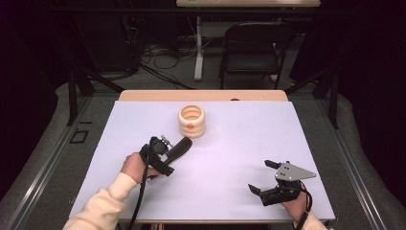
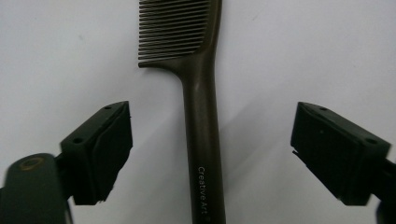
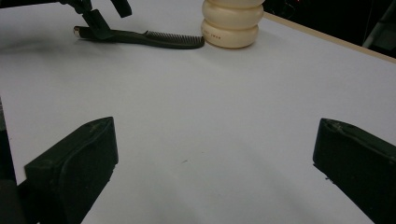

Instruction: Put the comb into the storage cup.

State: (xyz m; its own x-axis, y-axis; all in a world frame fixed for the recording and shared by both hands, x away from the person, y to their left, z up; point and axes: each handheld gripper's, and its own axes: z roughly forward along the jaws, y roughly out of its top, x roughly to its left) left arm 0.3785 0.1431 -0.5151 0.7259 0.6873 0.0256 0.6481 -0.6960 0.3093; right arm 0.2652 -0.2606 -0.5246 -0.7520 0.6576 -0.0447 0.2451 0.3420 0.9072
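Straddling the comb (image 2: 201, 140), left gripper (image 2: 210, 154) jaws stand wide, pads clear of the handle lying on the table (image 1: 230, 143) between them. Risk: thin handle slips or pivots at closure. Right gripper (image 3: 215, 172) wide, empty, well apart.

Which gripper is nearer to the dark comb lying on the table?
Left. The left gripper hangs directly over the comb, jaws open on either side of its handle without touching it. The right gripper is far off, near the table's front right corner, also open.
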